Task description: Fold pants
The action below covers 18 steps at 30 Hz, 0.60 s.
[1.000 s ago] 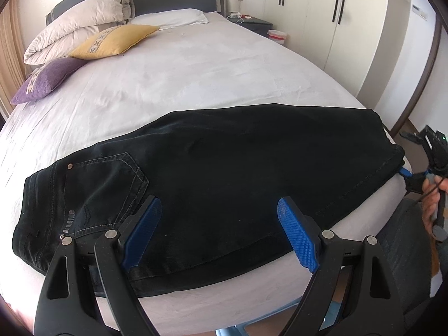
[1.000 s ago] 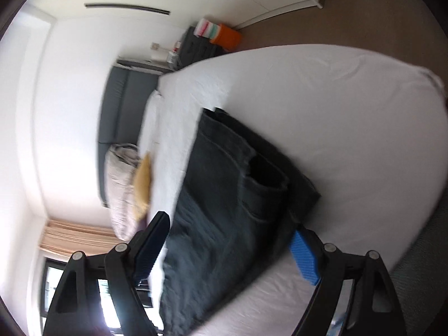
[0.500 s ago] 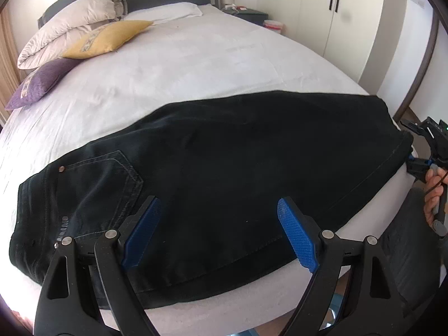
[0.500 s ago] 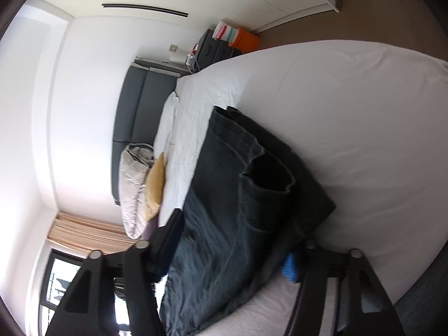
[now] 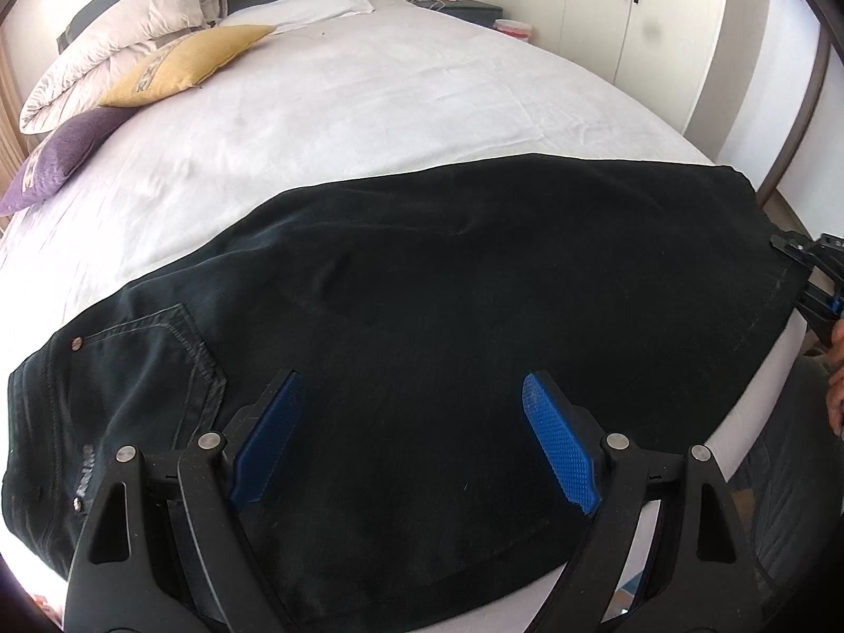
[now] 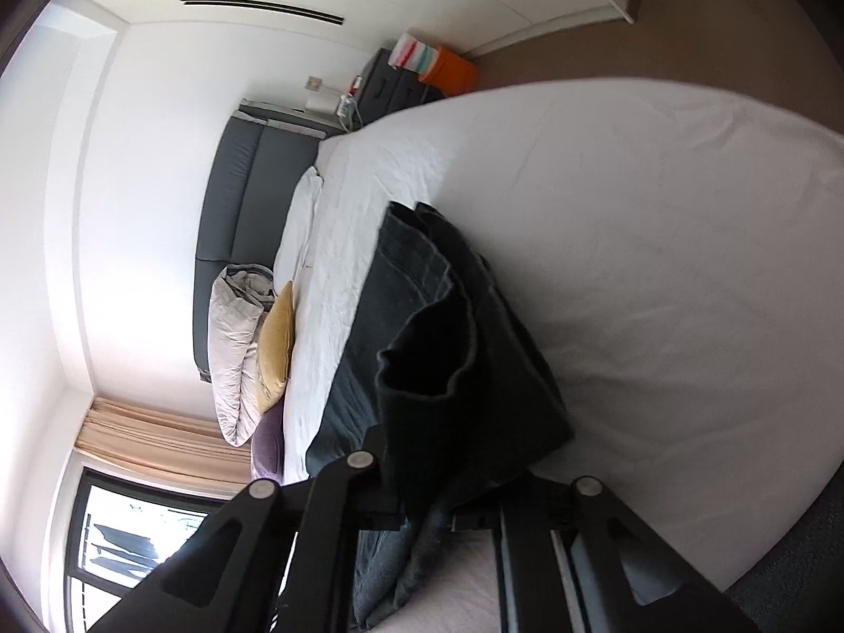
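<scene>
Left wrist view shows black pants (image 5: pixel 448 316) lying lengthwise across the near edge of a bed (image 5: pixel 369 105) with a white sheet, the waistband and a back pocket at the left, the leg hems at the far right. The left gripper (image 5: pixel 409 432) hovers over the middle of the pants with its blue-padded fingers spread wide apart, gripping nothing. At the right edge of this view, the right gripper (image 5: pixel 807 285) meets the hem end of the pants, with part of a hand behind it.

Right wrist view, rolled sideways, shows the right gripper (image 6: pixel 422 501) closed down on the dark fabric: the hem end of the pants (image 6: pixel 448 369) bunches up between its black fingers, and one leg opening gapes just beyond them. The pads themselves are hidden by cloth. A yellow cushion (image 5: pixel 184 60), a purple cushion (image 5: pixel 63 158) and a rolled duvet (image 5: pixel 121 37) sit at the far left by the grey headboard (image 6: pixel 237 242).
</scene>
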Each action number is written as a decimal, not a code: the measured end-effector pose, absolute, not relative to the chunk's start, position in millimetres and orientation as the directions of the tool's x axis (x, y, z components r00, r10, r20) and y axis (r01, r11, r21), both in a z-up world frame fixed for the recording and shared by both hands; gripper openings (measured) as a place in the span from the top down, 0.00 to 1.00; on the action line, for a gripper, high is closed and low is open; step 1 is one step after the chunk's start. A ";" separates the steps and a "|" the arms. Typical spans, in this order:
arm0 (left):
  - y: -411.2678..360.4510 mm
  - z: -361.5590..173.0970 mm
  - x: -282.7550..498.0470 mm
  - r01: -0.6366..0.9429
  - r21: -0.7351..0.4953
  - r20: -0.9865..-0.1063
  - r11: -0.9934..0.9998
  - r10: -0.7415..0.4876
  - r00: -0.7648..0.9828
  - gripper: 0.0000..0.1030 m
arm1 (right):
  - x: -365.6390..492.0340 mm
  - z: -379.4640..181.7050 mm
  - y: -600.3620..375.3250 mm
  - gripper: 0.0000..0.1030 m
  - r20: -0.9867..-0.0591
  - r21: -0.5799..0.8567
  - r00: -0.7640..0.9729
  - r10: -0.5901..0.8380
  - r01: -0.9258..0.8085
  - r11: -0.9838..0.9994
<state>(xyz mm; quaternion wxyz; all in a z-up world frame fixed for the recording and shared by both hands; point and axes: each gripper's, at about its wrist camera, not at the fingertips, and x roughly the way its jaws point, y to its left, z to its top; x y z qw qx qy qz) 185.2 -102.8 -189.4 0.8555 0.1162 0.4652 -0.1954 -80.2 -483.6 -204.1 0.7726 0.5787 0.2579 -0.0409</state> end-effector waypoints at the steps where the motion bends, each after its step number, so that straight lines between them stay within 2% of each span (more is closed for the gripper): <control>1: -104.9 -192.1 189.2 0.443 0.013 -0.845 0.897 -0.226 0.484 0.17 | -80.4 -202.5 -483.0 0.91 -0.455 0.865 0.861 0.229 0.367 0.342; 9: -117.4 -217.0 201.3 0.452 -0.006 -0.868 0.892 -0.229 0.441 0.17 | -76.7 -190.9 -478.4 0.93 -0.519 0.807 0.835 0.185 0.407 0.428; 18: -109.6 -219.2 203.2 0.433 -0.047 -0.858 0.900 -0.259 0.444 0.17 | -74.6 -173.0 -468.6 0.93 -0.571 0.735 0.813 0.117 0.442 0.515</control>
